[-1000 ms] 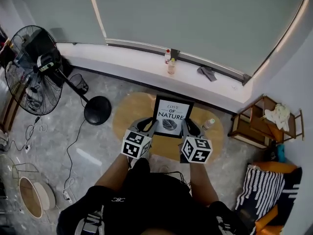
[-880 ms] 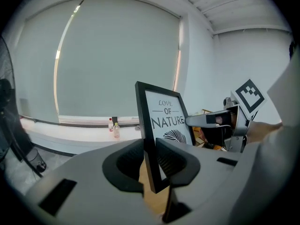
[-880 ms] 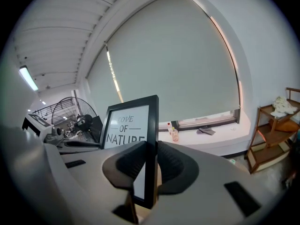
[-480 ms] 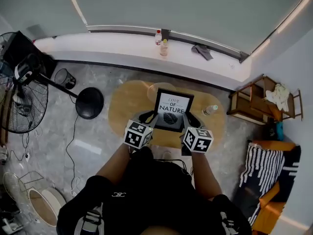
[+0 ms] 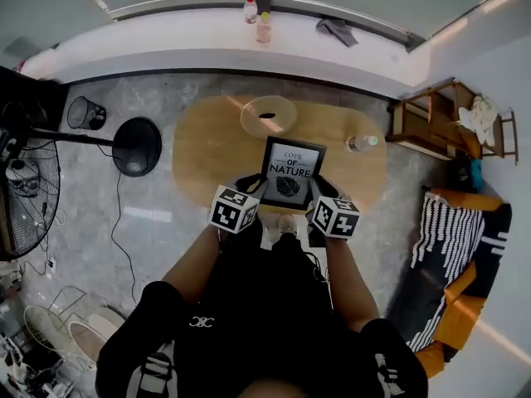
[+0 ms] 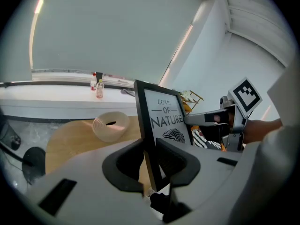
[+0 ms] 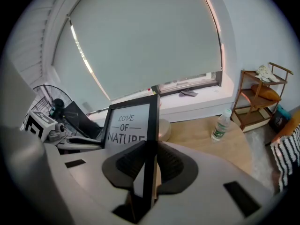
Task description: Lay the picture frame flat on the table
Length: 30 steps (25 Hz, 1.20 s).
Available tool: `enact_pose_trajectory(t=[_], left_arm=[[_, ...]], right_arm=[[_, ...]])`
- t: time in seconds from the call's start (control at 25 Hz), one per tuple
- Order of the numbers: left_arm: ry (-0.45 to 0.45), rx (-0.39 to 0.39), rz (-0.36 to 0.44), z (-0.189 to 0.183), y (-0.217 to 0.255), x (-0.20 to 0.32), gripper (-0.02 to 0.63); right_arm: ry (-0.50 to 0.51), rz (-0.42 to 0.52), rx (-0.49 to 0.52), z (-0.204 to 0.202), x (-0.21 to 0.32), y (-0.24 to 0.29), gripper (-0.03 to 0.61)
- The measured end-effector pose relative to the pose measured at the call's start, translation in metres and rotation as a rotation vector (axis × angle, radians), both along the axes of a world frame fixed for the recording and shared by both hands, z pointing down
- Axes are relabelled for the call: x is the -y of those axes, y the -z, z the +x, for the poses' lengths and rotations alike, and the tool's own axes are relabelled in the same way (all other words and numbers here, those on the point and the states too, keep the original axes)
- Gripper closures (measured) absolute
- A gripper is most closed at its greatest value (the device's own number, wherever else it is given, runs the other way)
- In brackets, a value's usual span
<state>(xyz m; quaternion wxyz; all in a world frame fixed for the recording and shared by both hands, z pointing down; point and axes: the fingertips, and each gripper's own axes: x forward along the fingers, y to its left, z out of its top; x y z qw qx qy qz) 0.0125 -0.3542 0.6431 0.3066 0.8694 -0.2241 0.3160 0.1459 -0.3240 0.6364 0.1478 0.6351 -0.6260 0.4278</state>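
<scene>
Wooden table (image 5: 207,148), picture frame (image 5: 290,172) reading "LOVE OF NATURE", seemingly upright, pinched by left gripper (image 5: 255,187), right gripper (image 5: 318,191)

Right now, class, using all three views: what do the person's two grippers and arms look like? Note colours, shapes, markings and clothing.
The left gripper and right gripper match: a broad light-grey body, two dark jaws with ribbed pads, and a white cube printed with black square markers. No cables show. The person wears a black short-sleeved top; the forearms are bare.
</scene>
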Motion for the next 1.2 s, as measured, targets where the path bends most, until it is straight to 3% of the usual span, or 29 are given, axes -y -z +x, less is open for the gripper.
enact_pose_trajectory(t=[0.48,0.84,1.2], left_arm=[[-0.088,0.087,-0.23,-0.003,-0.136,0.003,0.518],[-0.036,0.172,-0.425,-0.03,-0.261,0.018,0.52],[0.015,0.198,-0.496,-0.042,-0.347,0.021,0.522]], right_arm=[[-0.039,-0.238,0.088,-0.003,-0.001,-0.146,0.488],[-0.014,-0.386,0.111,-0.029,0.021,-0.271,0.488],[0.016,-0.48,0.1,-0.038,0.028,-0.355,0.488]])
